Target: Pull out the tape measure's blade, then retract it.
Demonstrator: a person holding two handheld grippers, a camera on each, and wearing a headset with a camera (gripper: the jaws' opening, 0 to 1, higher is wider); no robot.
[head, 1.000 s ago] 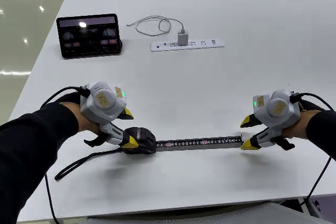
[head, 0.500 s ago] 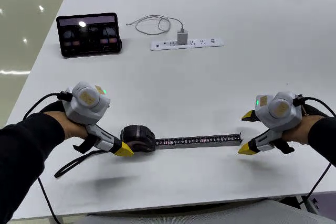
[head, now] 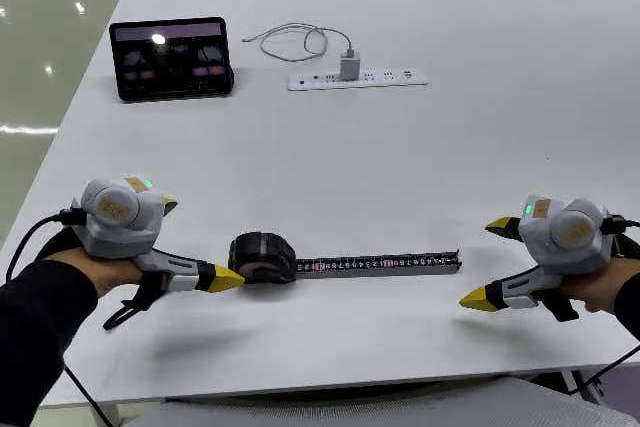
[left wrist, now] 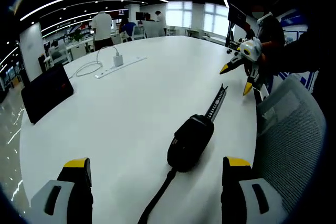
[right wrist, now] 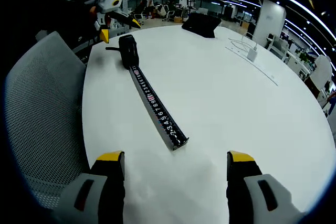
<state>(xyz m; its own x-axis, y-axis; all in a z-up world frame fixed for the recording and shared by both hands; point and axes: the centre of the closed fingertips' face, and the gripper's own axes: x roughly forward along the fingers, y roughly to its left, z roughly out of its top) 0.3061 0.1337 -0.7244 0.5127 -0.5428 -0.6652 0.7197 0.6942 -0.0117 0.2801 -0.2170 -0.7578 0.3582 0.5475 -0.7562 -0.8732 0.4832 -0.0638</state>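
The black tape measure case [head: 262, 257] lies on the white table [head: 400, 167] near its front edge. Its blade [head: 380, 265] lies flat, pulled out to the right. My left gripper [head: 195, 242] is open just left of the case and holds nothing. Off the blade's tip, to the right, my right gripper [head: 487, 261] is open too. In the left gripper view the case [left wrist: 190, 141] sits ahead between the spread jaws of my left gripper [left wrist: 157, 163], untouched. In the right gripper view the blade [right wrist: 155, 106] ends short of my right gripper [right wrist: 170, 157].
A dark tablet [head: 170, 57] stands at the back left. A white power strip [head: 358, 78] with a charger and looped cable [head: 300, 44] lies behind the middle. A grey mesh chair [right wrist: 42, 119] is at the table's near edge. People stand far off.
The left gripper has let go of the case and drawn back to the left. The right gripper has moved right, off the blade's tip. The blade stays pulled out.
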